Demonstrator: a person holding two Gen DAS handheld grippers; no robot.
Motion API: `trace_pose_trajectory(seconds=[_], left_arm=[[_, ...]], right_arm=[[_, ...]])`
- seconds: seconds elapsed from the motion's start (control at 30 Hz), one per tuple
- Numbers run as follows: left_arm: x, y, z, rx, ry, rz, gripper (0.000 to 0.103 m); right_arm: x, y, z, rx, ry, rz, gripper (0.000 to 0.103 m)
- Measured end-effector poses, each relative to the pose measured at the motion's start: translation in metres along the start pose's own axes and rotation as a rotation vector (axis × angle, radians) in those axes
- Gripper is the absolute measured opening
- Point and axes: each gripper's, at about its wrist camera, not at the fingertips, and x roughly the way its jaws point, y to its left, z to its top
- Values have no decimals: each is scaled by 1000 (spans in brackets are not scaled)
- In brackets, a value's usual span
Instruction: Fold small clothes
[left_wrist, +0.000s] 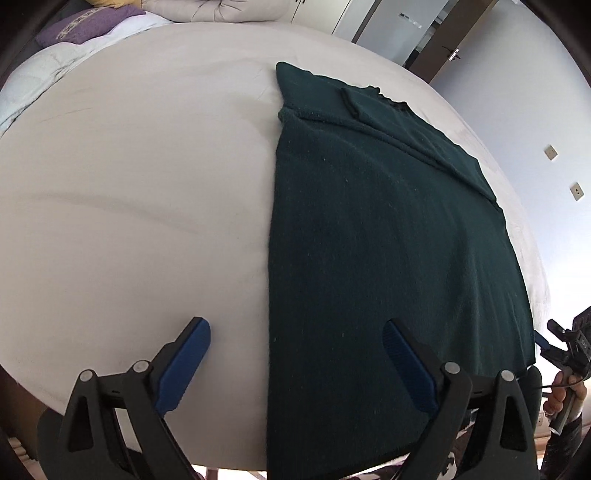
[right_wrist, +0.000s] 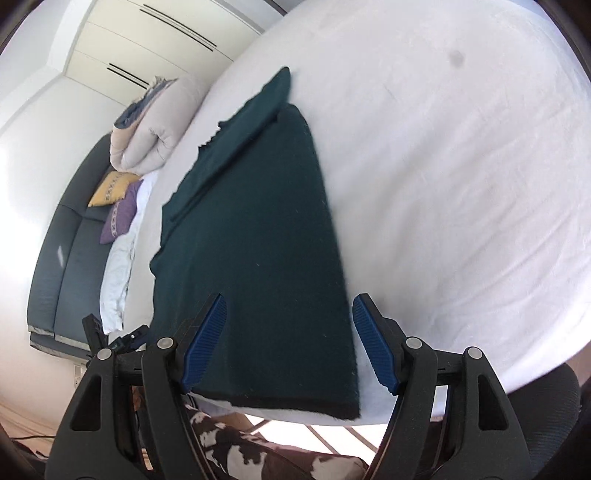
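Observation:
A dark green garment (left_wrist: 388, 236) lies flat on the white bed sheet (left_wrist: 140, 177), folded lengthwise into a long strip with a sleeve laid across its far end. Its near hem hangs at the bed's front edge. My left gripper (left_wrist: 295, 350) is open above the garment's near left edge, holding nothing. In the right wrist view the same garment (right_wrist: 258, 240) runs away from me, and my right gripper (right_wrist: 288, 332) is open above its near right corner, holding nothing. The right gripper also shows at the far right of the left wrist view (left_wrist: 565, 354).
Rolled beige bedding (right_wrist: 155, 136), a yellow cushion (right_wrist: 110, 188) and a purple cushion (right_wrist: 120, 216) lie at the bed's head by a dark blue headboard (right_wrist: 62, 258). A cow-print rug (right_wrist: 251, 450) is on the floor below the bed edge. A door (left_wrist: 443, 44) stands beyond the bed.

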Motion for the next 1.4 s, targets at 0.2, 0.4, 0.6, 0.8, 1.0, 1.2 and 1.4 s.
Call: trace_pose_trajectory(seconds=[0.2,0.4,0.6,0.8,1.0,1.2,1.4], left_arm=[[-11,9,-21,-48,51,-135,94],[-13,26,-32,-108,94,-266,88],[-8,27,-37,-121,155,-342,84],[-5,42,-36,-204,170,-392,73],[-1,66,-38,-284,203,-391,17],[-2,61,-41,-259,213,-379,14],[-3,58,-40,-238,212,-370,22]], right_arm=[[0,-14,-12,28,21,17,70],[5,-17,-20,37,65,60,70],[-3,-29,-27,87,75,102,70],[-9,-39,-31,115,78,120,70],[-12,-42,-34,118,79,126,70],[-10,-41,-35,115,95,131,66],[-7,-37,-35,95,120,104,54]])
